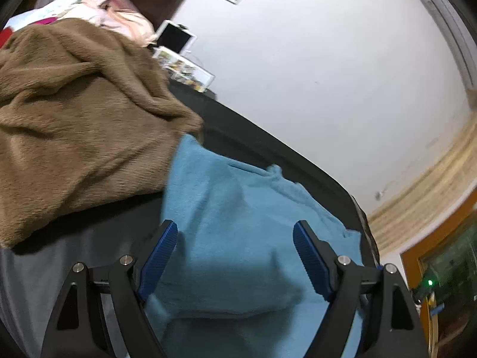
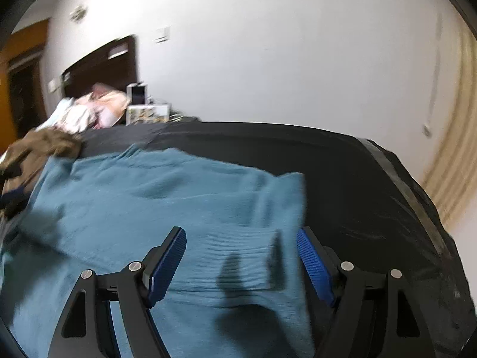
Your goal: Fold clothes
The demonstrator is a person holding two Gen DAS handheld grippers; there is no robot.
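A blue knit sweater (image 2: 149,203) lies spread on a black table cover (image 2: 372,185); it also shows in the left wrist view (image 1: 238,223). Its ribbed cuff (image 2: 244,256) lies between my right gripper's fingers. My right gripper (image 2: 241,259) is open and empty just above the sweater. My left gripper (image 1: 235,250) is open and empty over the sweater's other part. A brown fleece garment (image 1: 74,119) lies bunched to the left, overlapping the sweater's edge; it also appears far left in the right wrist view (image 2: 38,149).
More clothes (image 1: 113,15) are piled beyond the brown fleece. A white tablet (image 1: 176,37) and a clear box (image 1: 187,68) stand at the table's far end. The white wall (image 1: 328,59) runs along the table's far side. The table edge (image 2: 417,208) falls off at right.
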